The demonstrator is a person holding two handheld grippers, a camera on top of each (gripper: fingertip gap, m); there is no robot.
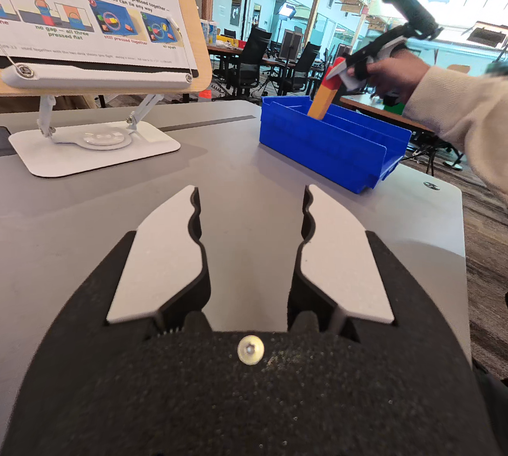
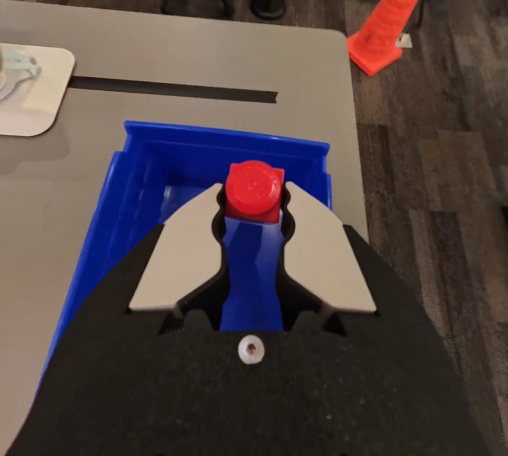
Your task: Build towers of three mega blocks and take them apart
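Left gripper [image 1: 251,189]: matte black foam-textured body, two pale grey finger plates with wavy black inner pads, one silver screw centred at the base. Right gripper [image 2: 253,189]: same build. Its black handle looks cylindrical, though blurred. Cream knit sleeve [image 1: 453,112] on the arm.

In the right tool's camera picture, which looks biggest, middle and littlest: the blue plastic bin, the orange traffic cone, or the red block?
1. Blue plastic bin, biggest.
2. Orange traffic cone, though it stands farther away on the floor, so its real size is unsure.
3. Red block, smallest.
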